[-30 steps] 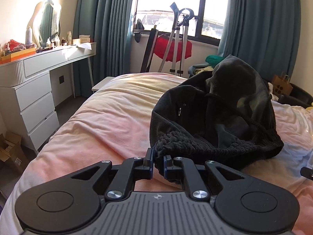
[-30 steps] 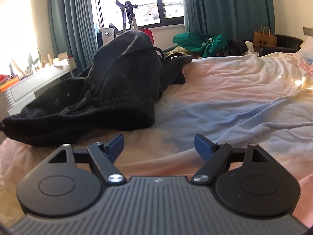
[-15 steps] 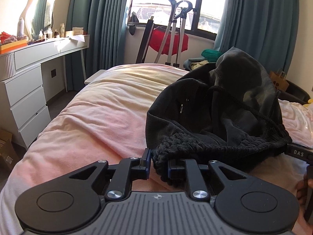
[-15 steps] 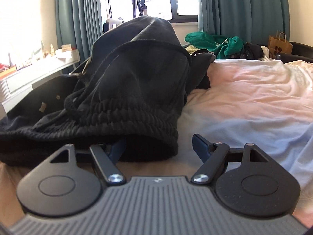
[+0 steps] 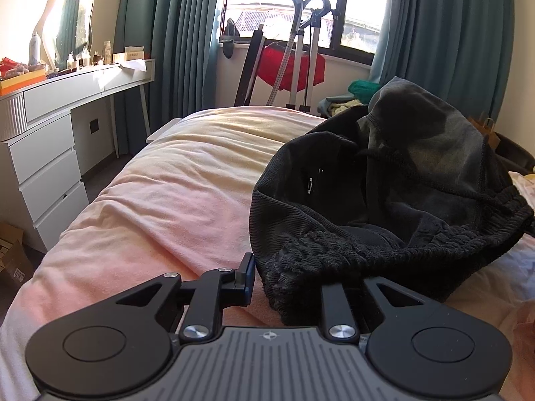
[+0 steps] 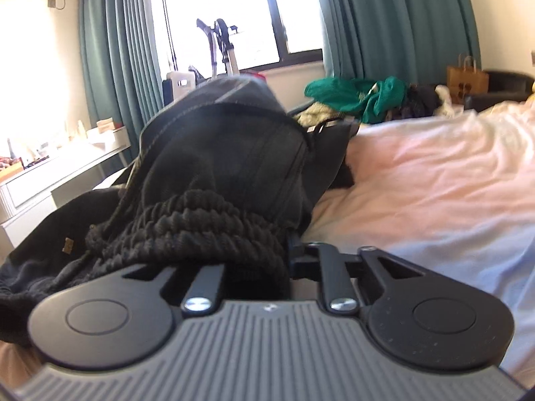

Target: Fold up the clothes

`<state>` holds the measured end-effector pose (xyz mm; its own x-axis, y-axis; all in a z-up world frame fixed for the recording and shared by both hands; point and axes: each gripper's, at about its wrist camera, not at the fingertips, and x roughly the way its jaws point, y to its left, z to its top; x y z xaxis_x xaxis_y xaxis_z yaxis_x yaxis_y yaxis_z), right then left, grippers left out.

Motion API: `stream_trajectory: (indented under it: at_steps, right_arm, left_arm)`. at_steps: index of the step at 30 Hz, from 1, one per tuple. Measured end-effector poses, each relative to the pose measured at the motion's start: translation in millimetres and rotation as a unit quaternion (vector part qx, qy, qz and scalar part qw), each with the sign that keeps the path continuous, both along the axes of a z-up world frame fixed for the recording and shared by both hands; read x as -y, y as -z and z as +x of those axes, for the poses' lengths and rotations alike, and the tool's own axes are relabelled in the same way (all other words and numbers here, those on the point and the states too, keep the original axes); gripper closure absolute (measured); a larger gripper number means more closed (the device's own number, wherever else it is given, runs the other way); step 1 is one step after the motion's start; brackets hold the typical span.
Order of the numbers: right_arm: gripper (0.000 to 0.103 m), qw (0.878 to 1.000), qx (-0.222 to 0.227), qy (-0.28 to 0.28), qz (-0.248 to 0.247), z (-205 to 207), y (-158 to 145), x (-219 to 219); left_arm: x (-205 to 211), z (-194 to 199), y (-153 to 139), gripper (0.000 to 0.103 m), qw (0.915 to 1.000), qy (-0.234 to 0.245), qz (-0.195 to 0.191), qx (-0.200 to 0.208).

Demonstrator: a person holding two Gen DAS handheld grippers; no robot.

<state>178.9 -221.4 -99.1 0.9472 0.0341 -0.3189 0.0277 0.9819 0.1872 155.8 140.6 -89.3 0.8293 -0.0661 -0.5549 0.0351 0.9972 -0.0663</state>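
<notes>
Two tongs at one ribbed waistband, black sweatpants heaped on the bed.
Left tongs point(image 5: 287, 279) stand spread, waistband point(image 5: 384, 245) draped between the fingers; right tongs' point(image 6: 257, 254) grip is buried, can't tell. Sweatpants point(image 5: 401, 173) lie on the pink bed point(image 5: 174, 200), waistband stretched sideways between both, legs bunched toward the window point(image 5: 284, 6).

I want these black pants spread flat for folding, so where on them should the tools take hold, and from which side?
Grip the ribbed waistband of the black pants, one tool near each end, coming in low over the bed from the near side. The band is the thick, firm edge facing both cameras, while the rest is heaped loosely behind it.
</notes>
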Motion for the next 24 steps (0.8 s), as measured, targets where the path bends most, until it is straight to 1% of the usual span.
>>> stream_trajectory:
  at_steps: [2,7,9,11,13,15,18,19,21,23,24]
  right_arm:
    - [0.09,1.0,0.018,0.004,-0.003,-17,-16,5]
    - [0.09,0.998,0.051,0.011,-0.032,-71,-56,8]
    - [0.09,0.998,0.049,0.011,-0.033,-93,-69,11]
    - [0.09,0.999,0.031,0.008,-0.021,-113,-80,17]
    - [0.09,1.0,0.002,0.011,-0.024,-135,-76,18]
    - [0.089,0.999,-0.038,0.014,-0.021,-151,-60,19]
    - [0.089,0.993,-0.116,0.027,-0.007,-153,-27,17]
    - [0.089,0.99,-0.135,0.035,-0.005,-150,-19,16]
    - [0.089,0.987,-0.153,0.046,0.017,-142,-9,18]
    - [0.089,0.985,-0.16,0.054,0.043,-138,-2,21]
    - [0.089,0.984,-0.162,0.057,0.047,-139,1,23]
  left_arm:
    - [3,-3,-3,0.082,1.0,0.006,0.002,0.003]
    - [8,-16,-12,0.081,0.9993,0.035,-0.007,0.013]
    - [10,-21,-16,0.081,0.9986,0.048,-0.016,0.012]
    - [10,-25,-18,0.081,0.9981,0.056,-0.027,0.004]
    - [10,-27,-18,0.081,0.9972,0.062,-0.041,-0.012]
    - [10,-29,-16,0.081,0.9968,0.067,-0.036,-0.026]
    - [11,-31,-14,0.081,0.9964,0.067,-0.025,-0.047]
    - [10,-32,-13,0.081,0.9957,0.071,-0.025,-0.053]
    - [9,-37,-15,0.08,0.9953,0.073,-0.024,-0.058]
    - [6,-43,-19,0.076,0.995,0.074,-0.029,-0.061]
    - [4,-48,-23,0.071,0.9944,0.075,-0.039,-0.064]
